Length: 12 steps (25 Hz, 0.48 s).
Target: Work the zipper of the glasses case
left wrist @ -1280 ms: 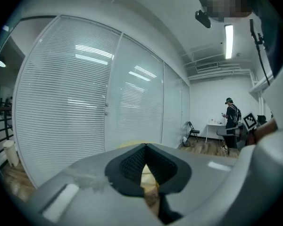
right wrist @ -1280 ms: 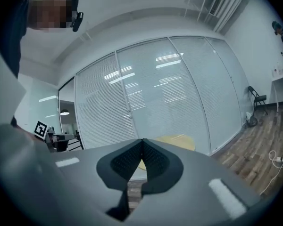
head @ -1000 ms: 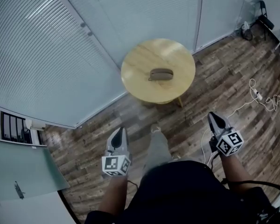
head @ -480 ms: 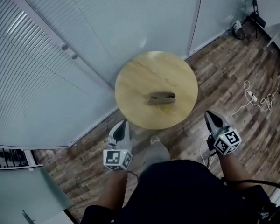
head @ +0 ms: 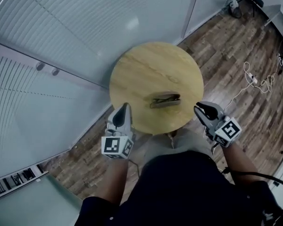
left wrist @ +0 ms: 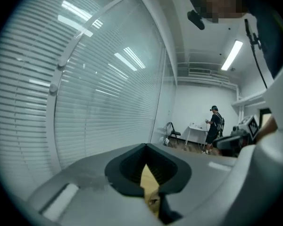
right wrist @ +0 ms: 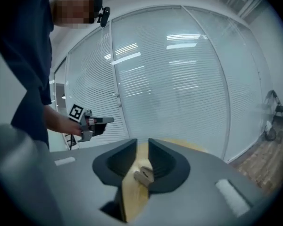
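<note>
Glasses case lies on the round tabletop, right of centre and toward the near edge. Has anyone touched its zipper?

Not yet, I'd say, so all the zipper work is left. The left hand-held gripper hovers by the near-left rim, jaws together and empty, pointing forward. The right hand-held gripper hangs by the near-right rim, angled in toward the case, jaws just opening with nothing between them.
</note>
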Each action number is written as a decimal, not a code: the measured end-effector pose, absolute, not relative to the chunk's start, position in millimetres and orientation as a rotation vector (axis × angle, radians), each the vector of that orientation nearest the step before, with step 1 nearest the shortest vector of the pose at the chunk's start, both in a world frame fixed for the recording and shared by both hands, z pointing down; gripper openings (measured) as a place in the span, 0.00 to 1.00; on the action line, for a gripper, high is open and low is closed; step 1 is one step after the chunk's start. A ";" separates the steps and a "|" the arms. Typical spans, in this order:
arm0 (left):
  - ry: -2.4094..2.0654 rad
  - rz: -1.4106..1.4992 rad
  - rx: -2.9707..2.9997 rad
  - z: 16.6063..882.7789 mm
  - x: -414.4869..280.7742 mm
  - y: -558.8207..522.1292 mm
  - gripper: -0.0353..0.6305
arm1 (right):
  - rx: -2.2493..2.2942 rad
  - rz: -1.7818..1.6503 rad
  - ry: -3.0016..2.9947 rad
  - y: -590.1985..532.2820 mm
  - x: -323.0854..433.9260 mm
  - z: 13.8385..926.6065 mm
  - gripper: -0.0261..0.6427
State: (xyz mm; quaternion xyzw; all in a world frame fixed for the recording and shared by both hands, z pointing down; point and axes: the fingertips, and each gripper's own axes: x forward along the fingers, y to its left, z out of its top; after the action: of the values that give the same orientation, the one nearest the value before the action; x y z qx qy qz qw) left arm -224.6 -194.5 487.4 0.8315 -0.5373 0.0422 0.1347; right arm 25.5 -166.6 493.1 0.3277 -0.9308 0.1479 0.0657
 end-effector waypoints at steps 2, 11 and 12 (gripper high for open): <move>-1.532 0.044 2.373 483.8 -216.6 -207.7 0.06 | 0.825 0.443 -2.812 -169.0 17.1 505.6 0.38; -1.650 0.182 2.329 490.9 -195.7 -221.2 0.06 | 0.447 0.158 -2.613 -198.5 12.6 592.3 0.53; -1.672 0.203 2.317 491.7 -195.3 -222.1 0.06 | 0.412 0.148 -2.606 -202.5 10.7 602.3 0.55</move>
State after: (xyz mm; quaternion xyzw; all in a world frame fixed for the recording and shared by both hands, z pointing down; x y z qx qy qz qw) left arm -195.3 -222.1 491.7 0.8012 -0.5781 0.0702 0.1380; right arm 10.7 -202.5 602.3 0.1509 -0.9556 0.0544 0.2470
